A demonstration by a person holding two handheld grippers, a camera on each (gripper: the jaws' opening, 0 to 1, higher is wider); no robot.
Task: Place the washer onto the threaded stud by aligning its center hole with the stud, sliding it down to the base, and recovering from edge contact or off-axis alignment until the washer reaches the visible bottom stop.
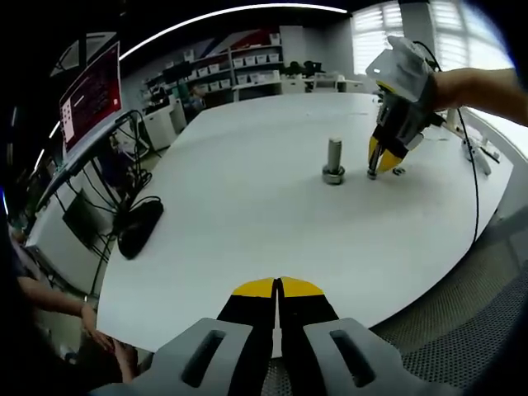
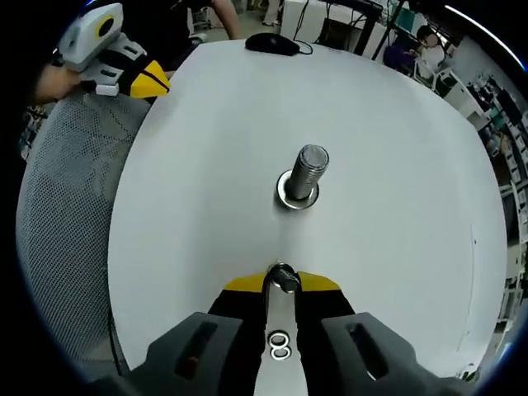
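Nearest in the right gripper view, the right gripper [image 2: 283, 279] has its yellow-tipped fingers [image 2: 244, 285] pinching a small metal washer [image 2: 285, 277] by its rim, held low over the white tabletop [image 2: 396, 165]; two more washers [image 2: 279, 345] lie on the tabletop closer in, between the gripper's arms. The washer looks thin, stiff and light, and its smooth steel is likely slippery, so an edge pinch that leaves the centre hole free seems the right hold, with gentle pressure so it does not flip. Just beyond stands the threaded stud [image 2: 309, 172], upright, with a ring already at its base [image 2: 289, 195]; the held washer sits apart from it, not yet over the top. In the left gripper view, the left gripper [image 1: 278, 287] hangs at the near table edge with its fingers pressed together on nothing. Far across the tabletop, a black mouse [image 2: 272, 43] lies.
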